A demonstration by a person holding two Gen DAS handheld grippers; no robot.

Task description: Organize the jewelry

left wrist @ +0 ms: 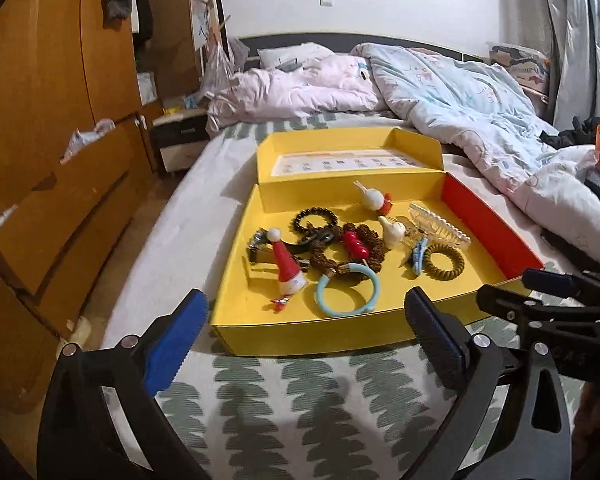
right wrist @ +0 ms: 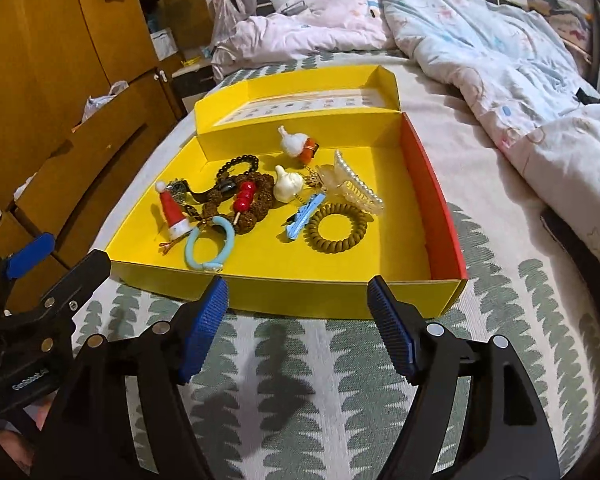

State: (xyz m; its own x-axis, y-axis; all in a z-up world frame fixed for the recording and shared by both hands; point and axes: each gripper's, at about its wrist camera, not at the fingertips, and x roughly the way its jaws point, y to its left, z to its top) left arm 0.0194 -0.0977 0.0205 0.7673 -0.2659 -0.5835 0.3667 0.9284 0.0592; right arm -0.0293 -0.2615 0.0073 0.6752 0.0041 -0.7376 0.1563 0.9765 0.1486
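the yellow box (right wrist: 284,292) of jewelry rests open on the bed (right wrist: 300,380). left hand-held gripper (left wrist: 306,340) and right hand-held gripper (right wrist: 298,328) hover just before its near wall, both released, empty. lid label (left wrist: 340,162) print is unreadable.

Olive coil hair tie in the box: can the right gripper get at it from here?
Probably yes. The right gripper is open just outside the box's low front wall, and the olive coil hair tie lies uncovered.
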